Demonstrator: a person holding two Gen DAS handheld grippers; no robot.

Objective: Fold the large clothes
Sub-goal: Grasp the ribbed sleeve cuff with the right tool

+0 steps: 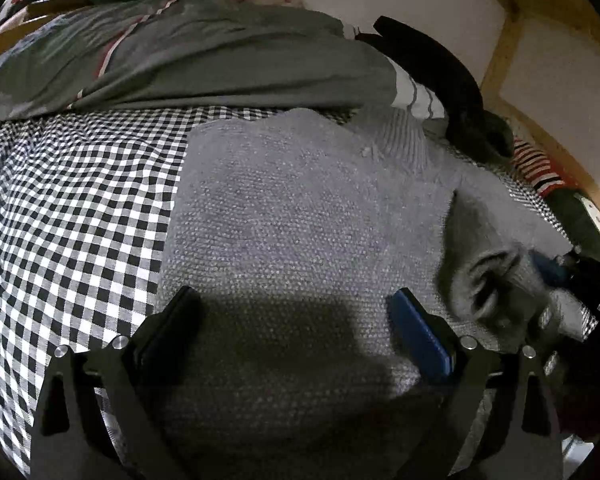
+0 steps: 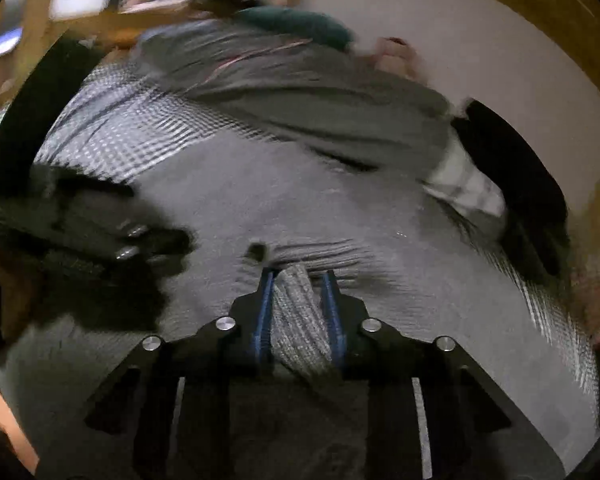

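Closest in, the right gripper [image 2: 298, 280] pinches a ribbed fold of the grey knit sweater [image 1: 300, 216] between its blue pads. Beside it, the left gripper [image 1: 292, 300] hovers just over the sweater's body with its jaws spread wide and nothing between them. Beyond, the sweater lies spread on a black-and-white checked sheet [image 1: 80, 184], with a grey duvet [image 1: 204, 60] bunched behind.
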